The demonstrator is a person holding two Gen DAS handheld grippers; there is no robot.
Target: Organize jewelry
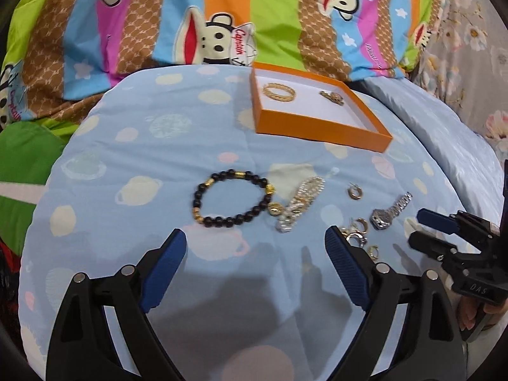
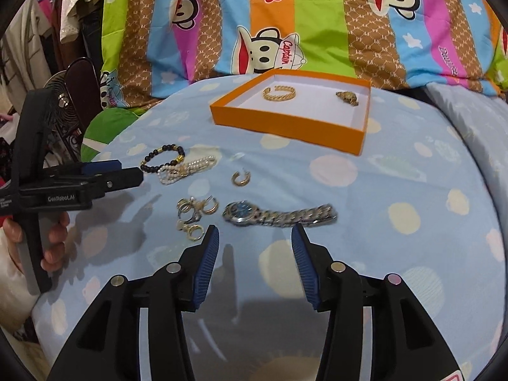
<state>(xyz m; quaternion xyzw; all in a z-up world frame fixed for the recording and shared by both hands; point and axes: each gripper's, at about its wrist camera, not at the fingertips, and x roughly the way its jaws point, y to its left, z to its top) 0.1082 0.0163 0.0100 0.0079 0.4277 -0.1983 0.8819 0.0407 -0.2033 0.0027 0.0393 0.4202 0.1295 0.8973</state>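
Note:
On the light-blue quilt (image 1: 127,165) stands an orange box (image 1: 317,123) (image 2: 285,133) that holds a gold bangle (image 1: 279,92) (image 2: 279,93) and a small gold piece (image 1: 331,97) (image 2: 347,97). In front of it lie a black bead bracelet (image 1: 228,221) (image 2: 146,161), a pearl bracelet (image 1: 298,203) (image 2: 187,168), a single hoop earring (image 1: 353,192) (image 2: 240,178), a heap of rings and hoops (image 1: 357,231) (image 2: 193,212) and a silver watch (image 1: 389,211) (image 2: 241,214). My left gripper (image 1: 255,235) (image 2: 130,170) is open and empty, just short of the bead bracelet. My right gripper (image 2: 255,231) (image 1: 416,227) is open and empty, close before the watch.
A striped monkey-print blanket (image 1: 222,16) (image 2: 317,16) rises behind the box. A small fan (image 2: 60,101) and hanging clothes (image 2: 38,31) are at the far left of the right wrist view. Floral fabric (image 1: 470,47) lies at the right. A hand (image 2: 54,241) holds the left gripper's handle.

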